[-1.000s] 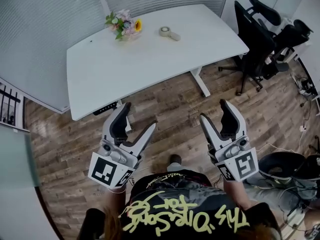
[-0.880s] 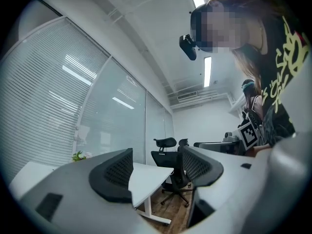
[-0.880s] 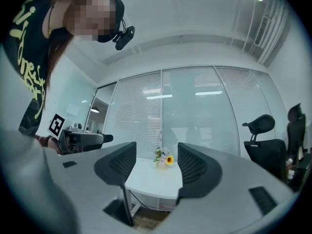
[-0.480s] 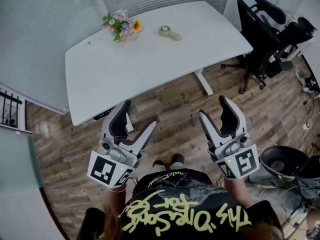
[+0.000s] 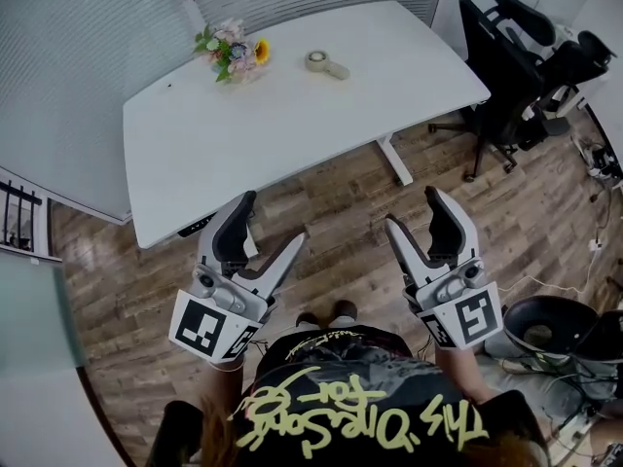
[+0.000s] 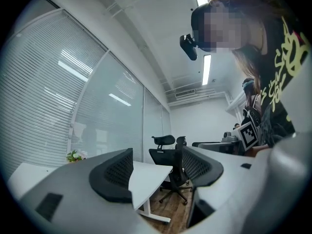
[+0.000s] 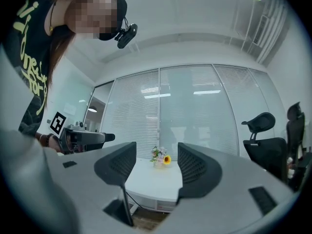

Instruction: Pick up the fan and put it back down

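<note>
The fan (image 5: pixel 326 63), a small pale round head with a short handle, lies on the far side of the white desk (image 5: pixel 243 134), to the right of a flower bunch (image 5: pixel 232 50). Both grippers hover over the wooden floor, well short of the desk's near edge. My left gripper (image 5: pixel 273 219) is open with nothing in it, and so is my right gripper (image 5: pixel 414 209). In the left gripper view the jaws (image 6: pixel 156 172) frame a desk corner and a chair. In the right gripper view the jaws (image 7: pixel 152 167) frame the flowers (image 7: pixel 161 156); the fan does not show there.
Black office chairs (image 5: pixel 506 56) stand right of the desk. A dark round bin (image 5: pixel 540 324) and cables sit on the floor at the lower right. Glass walls with blinds (image 5: pixel 88 37) run behind and left of the desk. Wooden floor (image 5: pixel 341 193) lies between me and the desk.
The head view has shifted a little, so the desk and chairs sit slightly differently in frame. Both grippers stay open and hold about the same place.
</note>
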